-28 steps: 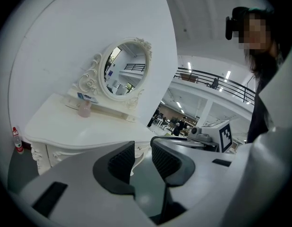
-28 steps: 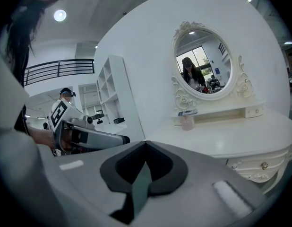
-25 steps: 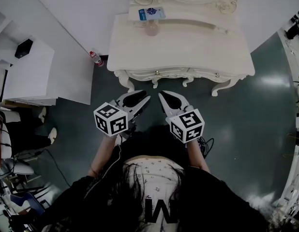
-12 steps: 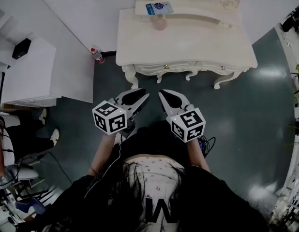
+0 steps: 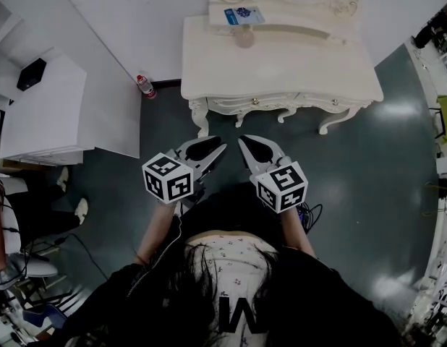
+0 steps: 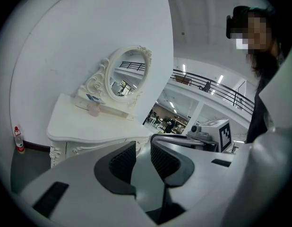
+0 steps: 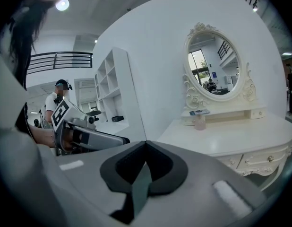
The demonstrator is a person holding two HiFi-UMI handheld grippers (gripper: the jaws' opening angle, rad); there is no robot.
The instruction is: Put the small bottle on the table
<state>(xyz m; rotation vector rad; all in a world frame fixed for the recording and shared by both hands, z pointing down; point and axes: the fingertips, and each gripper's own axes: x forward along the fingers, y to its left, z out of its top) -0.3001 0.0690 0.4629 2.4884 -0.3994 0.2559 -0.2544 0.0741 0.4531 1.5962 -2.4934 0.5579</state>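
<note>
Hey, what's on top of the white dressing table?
A small pink bottle stands on the tabletop beside the raised ledge; a blue-and-white card lies on that ledge. Anything inside the closed drawers is hidden.

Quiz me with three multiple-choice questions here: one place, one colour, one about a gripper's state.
1. The pink bottle stands: A on the floor; B on the dressing table; C in a gripper.
2. The floor bottle has a cap that is: A red; B green; C black.
3. The right gripper has jaws that are: A wide open; B shut on a bottle; C shut, empty.

B: it sits on the tabletop below the mirror.
A: its top shows red.
C: the pads meet with nothing between.
</note>
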